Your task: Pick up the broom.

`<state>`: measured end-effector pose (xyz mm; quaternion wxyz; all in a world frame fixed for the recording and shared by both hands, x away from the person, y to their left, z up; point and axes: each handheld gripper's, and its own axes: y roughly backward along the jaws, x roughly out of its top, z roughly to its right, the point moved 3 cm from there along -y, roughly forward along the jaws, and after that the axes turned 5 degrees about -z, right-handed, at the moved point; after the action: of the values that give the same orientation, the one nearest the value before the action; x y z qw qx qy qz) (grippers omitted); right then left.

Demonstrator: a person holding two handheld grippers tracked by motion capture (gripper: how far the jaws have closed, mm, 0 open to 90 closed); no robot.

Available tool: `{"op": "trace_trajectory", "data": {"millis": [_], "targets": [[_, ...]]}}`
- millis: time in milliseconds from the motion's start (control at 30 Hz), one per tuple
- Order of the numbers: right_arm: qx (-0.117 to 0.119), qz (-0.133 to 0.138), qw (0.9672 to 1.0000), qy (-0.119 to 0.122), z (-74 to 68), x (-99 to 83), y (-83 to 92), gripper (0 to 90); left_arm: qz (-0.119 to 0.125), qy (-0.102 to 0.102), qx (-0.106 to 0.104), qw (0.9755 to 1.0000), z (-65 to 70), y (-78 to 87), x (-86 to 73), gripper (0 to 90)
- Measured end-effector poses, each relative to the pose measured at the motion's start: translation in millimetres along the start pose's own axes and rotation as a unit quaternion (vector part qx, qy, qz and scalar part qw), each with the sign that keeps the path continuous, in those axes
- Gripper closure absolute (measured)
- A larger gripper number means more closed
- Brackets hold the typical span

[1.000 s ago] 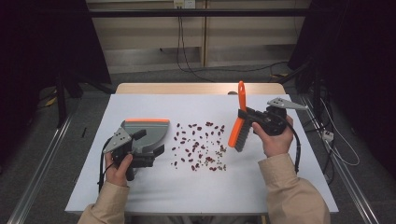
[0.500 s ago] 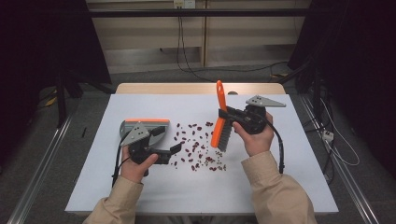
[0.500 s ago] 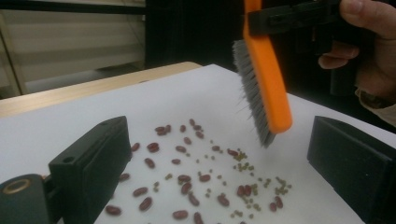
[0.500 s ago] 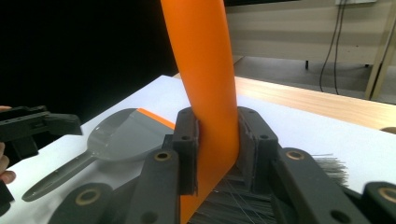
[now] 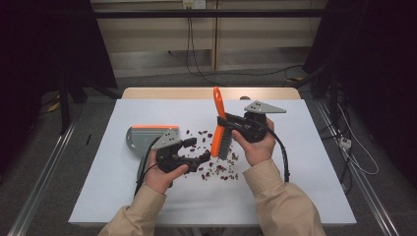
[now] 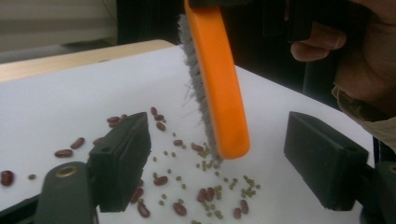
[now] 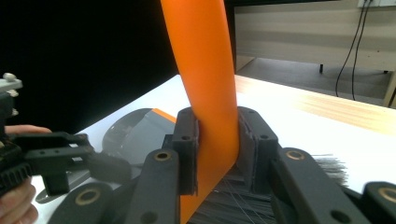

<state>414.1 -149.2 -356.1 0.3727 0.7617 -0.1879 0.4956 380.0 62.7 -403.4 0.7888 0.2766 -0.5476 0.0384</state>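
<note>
White tabletop (image 5: 305,187): right hand-held gripper (image 5: 235,129) clamps orange brush (image 5: 219,125) upright, bristle end down; left hand-held gripper (image 5: 195,152) unclenched.

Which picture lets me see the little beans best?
The left gripper view: the beans lie close up, red ones and tiny green ones, under the orange brush. In the high view they are small dark specks on the white table. In the right gripper view I cannot make them out.
</note>
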Motion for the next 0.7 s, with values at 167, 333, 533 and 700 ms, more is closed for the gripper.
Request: {"op": "trace_trajectory", "data": {"millis": [167, 333, 533, 700], "targets": [[0.008, -0.002, 1.0, 0.004, -8.4, 1.0, -7.0, 70.9, -0.025, 0.003, 0.017, 0.9995, -2.5, -9.4, -3.4, 36.7], [0.011, -0.002, 0.9999, 0.007, -14.0, 1.1, -11.8, 70.9, -0.033, 0.012, 0.019, 0.9992, -3.1, -15.7, -6.6, 48.6], [0.01, -0.011, 0.9998, 0.014, -19.6, 0.0, -19.0, 70.6, -0.052, 0.018, 0.033, 0.998, -3.4, -15.9, -9.4, 68.5], [0.007, -0.008, 0.9998, 0.017, -23.0, 1.2, -21.2, 70.1, -0.04, 0.032, 0.056, 0.9972, -6.8, -12.7, -10.3, 70.9]]}}
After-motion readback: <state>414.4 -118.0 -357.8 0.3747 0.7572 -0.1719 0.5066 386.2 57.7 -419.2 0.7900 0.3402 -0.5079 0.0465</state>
